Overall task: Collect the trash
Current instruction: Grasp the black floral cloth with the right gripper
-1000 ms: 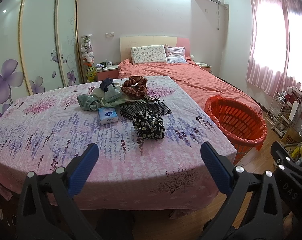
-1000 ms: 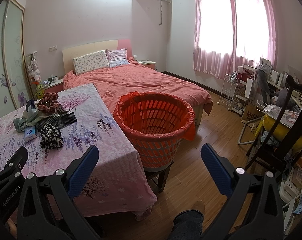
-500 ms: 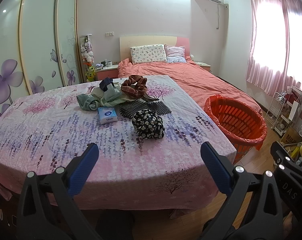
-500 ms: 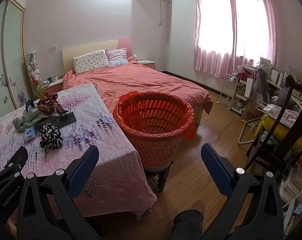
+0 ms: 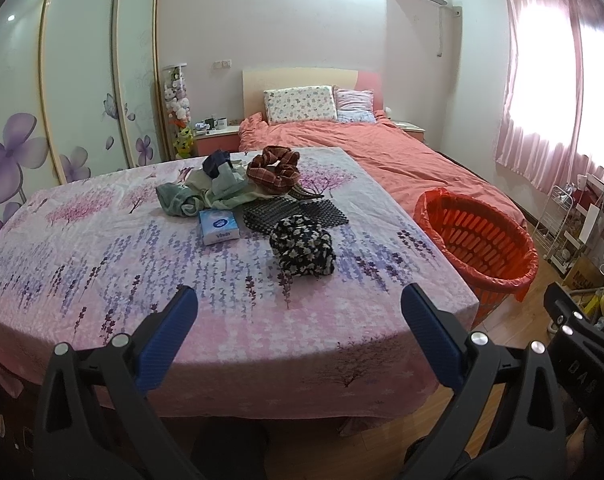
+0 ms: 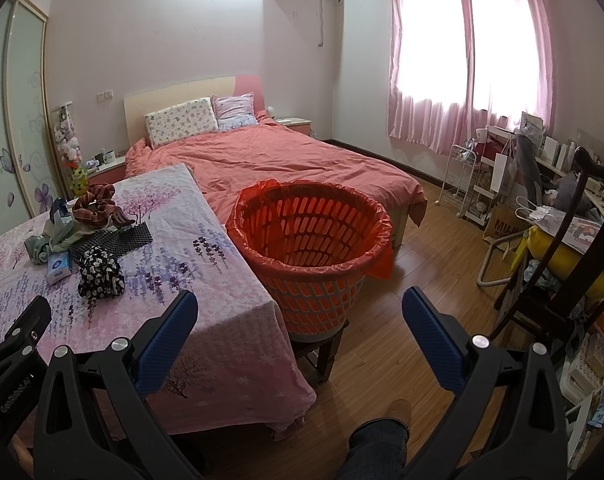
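Both claws are held spread wide with nothing gripped. The left gripper (image 5: 297, 316) is hovered over the near edge of the table (image 5: 101, 264), well short of the floral bundle (image 5: 303, 246), which sits past it toward the middle. A tissue pack (image 5: 218, 227) is seen just left of the bundle, clothes (image 5: 205, 194) behind. The right gripper (image 6: 299, 318) is pointed at the orange basket (image 6: 310, 236), parked right beside the table's right edge.

Left wrist view looks across the table (image 5: 101, 248) from its near edge; right wrist view faces the basket (image 6: 314, 280) beside it. Both share table, basket, bed (image 5: 402, 160).
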The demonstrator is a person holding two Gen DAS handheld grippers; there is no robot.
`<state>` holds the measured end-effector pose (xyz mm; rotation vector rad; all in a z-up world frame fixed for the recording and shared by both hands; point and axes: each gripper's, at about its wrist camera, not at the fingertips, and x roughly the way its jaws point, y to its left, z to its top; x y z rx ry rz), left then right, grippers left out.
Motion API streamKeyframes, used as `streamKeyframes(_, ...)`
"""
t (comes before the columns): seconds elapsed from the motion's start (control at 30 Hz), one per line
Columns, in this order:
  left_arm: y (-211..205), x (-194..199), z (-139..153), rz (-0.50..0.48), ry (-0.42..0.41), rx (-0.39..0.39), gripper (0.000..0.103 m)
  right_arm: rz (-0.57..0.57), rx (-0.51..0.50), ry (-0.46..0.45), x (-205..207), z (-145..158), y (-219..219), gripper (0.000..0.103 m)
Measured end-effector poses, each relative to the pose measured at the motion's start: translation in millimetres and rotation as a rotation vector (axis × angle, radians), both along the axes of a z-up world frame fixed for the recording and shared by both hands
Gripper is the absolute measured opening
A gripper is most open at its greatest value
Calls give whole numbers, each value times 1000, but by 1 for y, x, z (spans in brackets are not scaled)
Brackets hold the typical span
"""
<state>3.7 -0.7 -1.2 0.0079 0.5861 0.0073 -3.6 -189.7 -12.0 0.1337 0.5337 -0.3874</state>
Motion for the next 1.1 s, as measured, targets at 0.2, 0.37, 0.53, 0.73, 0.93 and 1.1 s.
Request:
streamKeyframes(0.2, 31, 18, -2, 65, 3, -16, 99, 41, 46, 6, 20, -5, 3, 101)
streamKeyframes(0.37, 68, 41, -6, 143, 35, -45, 99, 115, 113, 13, 48, -8, 18, 101)
streamKeyframes(0.53, 116, 63, -11, 232, 63, -94, 99, 231, 140, 32, 79, -12, 48, 101)
streamKeyframes(0.73, 149, 78, -19, 304, 72, -96, 99, 375, 175, 72, 118, -15, 82, 97)
streamKeyframes(0.93, 165, 91, -31, 326, 97, -91, 99, 447, 189, 153, 161, -29, 114, 91)
streamKeyframes(1.1, 171, 101, -39, 312, 113, -105, 99, 493, 151, 241, 185, -50, 136, 76)
